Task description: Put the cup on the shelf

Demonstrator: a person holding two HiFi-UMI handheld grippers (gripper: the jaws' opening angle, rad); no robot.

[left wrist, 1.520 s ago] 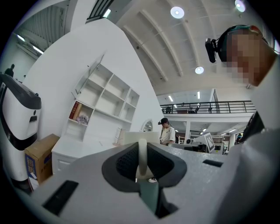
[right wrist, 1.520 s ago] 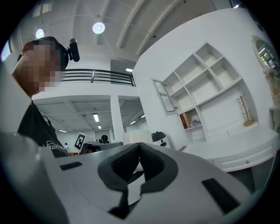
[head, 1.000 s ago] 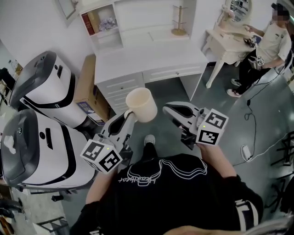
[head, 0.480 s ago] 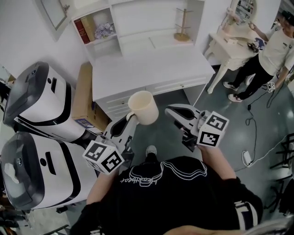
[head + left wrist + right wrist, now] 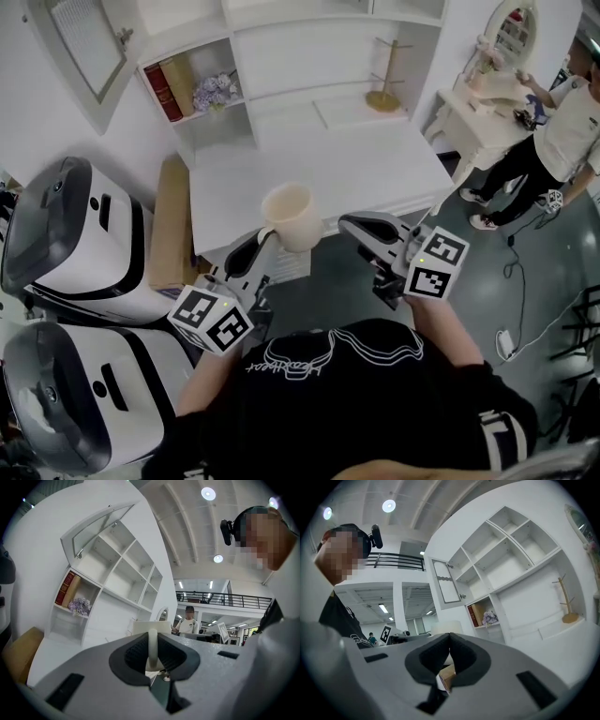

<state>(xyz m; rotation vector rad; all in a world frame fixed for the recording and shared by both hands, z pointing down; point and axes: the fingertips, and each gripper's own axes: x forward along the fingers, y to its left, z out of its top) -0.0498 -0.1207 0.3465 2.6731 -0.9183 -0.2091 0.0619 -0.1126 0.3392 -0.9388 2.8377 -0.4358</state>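
Pinching the handle of the cream cup [image 5: 291,216], the left hand-held gripper [image 5: 262,238] holds it upright at the near edge of the white bench [image 5: 375,178], before the shelf [image 5: 281,66]. In the left gripper view its jaws hide most of the cup. The right hand-held gripper [image 5: 349,223], pressed together and empty, points forward.

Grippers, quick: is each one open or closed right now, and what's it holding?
Left gripper: closed on the handle of the cup.
Right gripper: closed, holding nothing.
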